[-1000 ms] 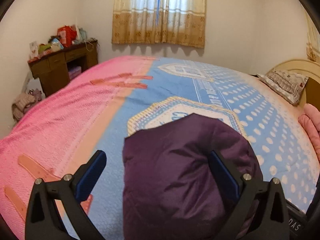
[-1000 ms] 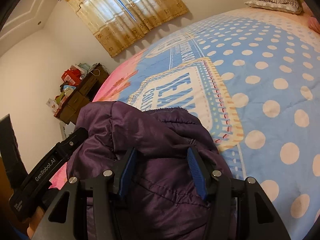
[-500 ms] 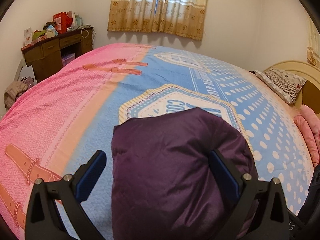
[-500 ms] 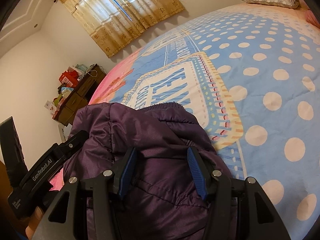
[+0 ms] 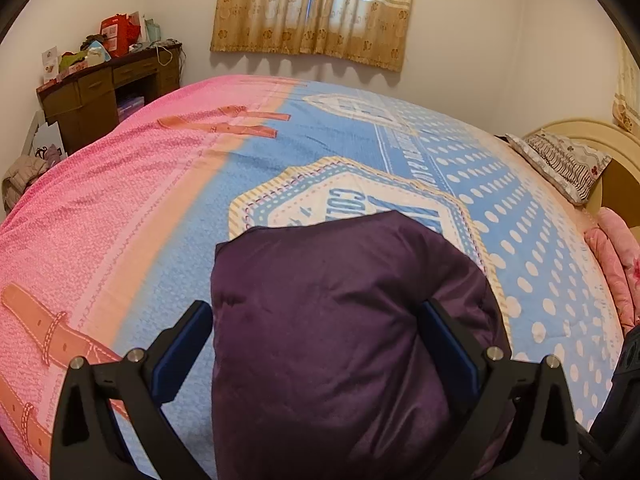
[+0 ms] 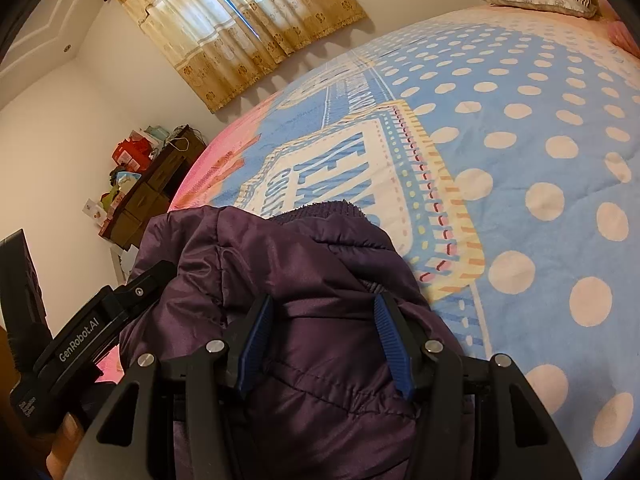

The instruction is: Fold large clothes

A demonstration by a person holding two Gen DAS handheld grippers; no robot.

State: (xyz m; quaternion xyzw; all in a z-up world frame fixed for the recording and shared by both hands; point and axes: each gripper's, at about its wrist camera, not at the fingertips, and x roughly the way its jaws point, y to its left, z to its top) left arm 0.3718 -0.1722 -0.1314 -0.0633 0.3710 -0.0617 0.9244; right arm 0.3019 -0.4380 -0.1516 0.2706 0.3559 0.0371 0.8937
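My right tongs [image 6: 320, 340] pinch the bundled jacket [image 5: 340, 320] above the bed [image 5: 120, 220], left tongs [image 5: 316, 344] wide around it; folding looks nearly done, setting down remains.

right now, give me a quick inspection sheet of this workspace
surface: bed cover, pink and blue with white dots, spread flat
job's things: purple jacket, puffy, bunched at the near edge
clutter: striped pillow at the headboard; pink bedding beside it
grippers: left tongs spread wide around the jacket's bulk; right tongs pressed into a jacket fold
cables: nothing seen
surroundings: wooden desk piled with items, curtained window
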